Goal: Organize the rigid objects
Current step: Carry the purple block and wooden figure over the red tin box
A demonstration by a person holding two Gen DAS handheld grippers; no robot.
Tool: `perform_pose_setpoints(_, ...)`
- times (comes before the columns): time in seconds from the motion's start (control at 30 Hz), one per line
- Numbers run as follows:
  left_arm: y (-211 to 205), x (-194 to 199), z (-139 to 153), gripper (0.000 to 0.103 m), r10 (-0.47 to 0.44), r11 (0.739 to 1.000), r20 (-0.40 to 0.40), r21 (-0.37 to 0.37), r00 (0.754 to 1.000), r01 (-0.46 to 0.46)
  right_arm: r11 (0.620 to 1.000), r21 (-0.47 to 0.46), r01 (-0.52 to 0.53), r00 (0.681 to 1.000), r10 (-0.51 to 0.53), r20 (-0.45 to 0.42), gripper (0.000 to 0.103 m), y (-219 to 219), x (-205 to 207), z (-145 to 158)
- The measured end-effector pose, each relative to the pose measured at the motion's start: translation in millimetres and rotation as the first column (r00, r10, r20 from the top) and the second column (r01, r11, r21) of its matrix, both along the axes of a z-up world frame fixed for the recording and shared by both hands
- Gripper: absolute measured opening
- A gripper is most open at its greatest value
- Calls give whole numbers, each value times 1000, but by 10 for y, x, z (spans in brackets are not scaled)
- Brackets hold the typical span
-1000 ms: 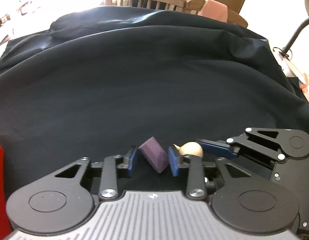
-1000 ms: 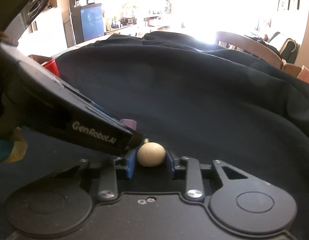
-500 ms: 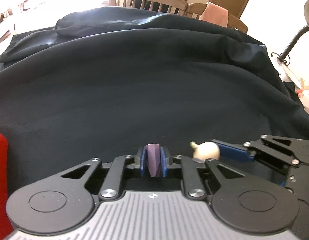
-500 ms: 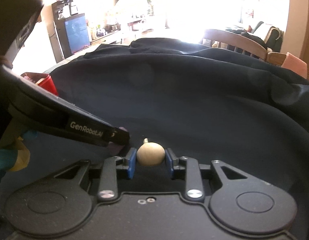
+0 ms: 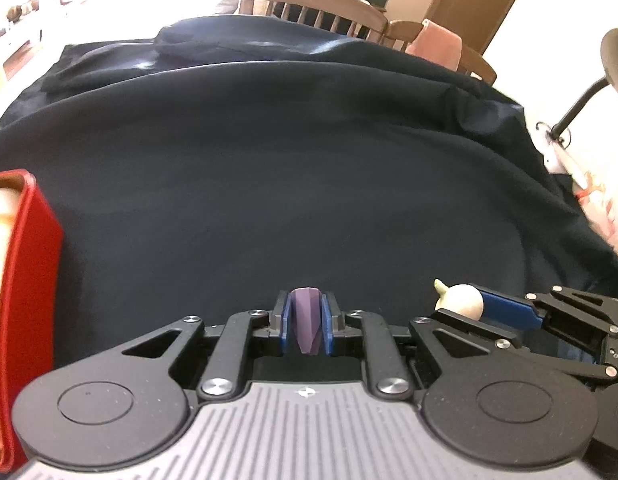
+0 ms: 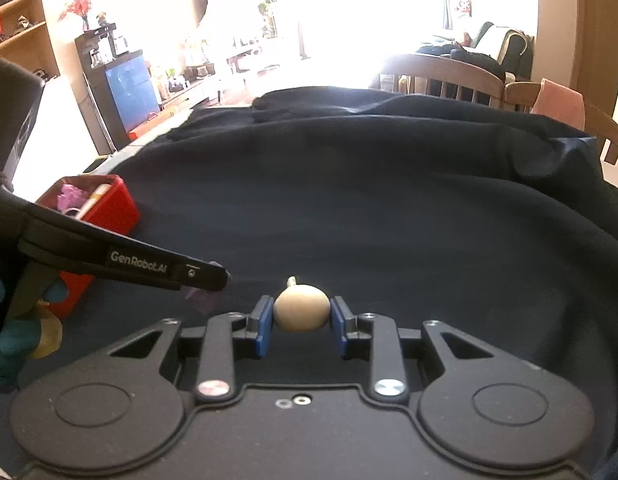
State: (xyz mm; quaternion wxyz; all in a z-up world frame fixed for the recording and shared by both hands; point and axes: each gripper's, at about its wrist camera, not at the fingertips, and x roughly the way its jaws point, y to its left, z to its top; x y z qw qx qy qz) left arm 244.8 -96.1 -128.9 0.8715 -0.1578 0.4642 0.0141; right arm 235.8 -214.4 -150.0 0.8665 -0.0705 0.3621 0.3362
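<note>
**Both grippers loaded, red bin off to the left**

Left gripper (image 5: 305, 326) clamped on a purple faceted block (image 5: 305, 322), long axis running along the fingers, point toward the camera. Right gripper (image 6: 300, 322) clamped on a cream onion-shaped toy (image 6: 301, 313), stalk tip pointing away from the camera. Both pieces clear of the dark cloth (image 5: 309, 180) (no contact visible under either).

Red bin (image 6: 109, 204) sitting on the cloth well to the left of both sets of fingers, open top up. Nearer to the left gripper, judging by its wall filling that view's left edge; right gripper farther off, with the left one lying in between. Inside: something pink and a pale stick-like piece, rest too small to tell. Likely next: carry leftward, left load first.
</note>
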Motion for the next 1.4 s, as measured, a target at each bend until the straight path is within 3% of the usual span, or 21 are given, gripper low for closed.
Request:
perform_pose_setpoints(0.63,648,-627,464,16,62,998,71,-13,996,-61,999,21,-47,998,47,30,30,731,-505,429)
perform_pose_setpoints(1.03,1481,-1081,638,16,116,993,116,13,987,-118,996,31,-81,996,79,50,30,1433,-826,513)
perform_pose_setpoints(1.4,2241,-1292,595,16,144,989,87,19,986,-146,992,-20,-121,991,122,48,30,2126,-1024,389)
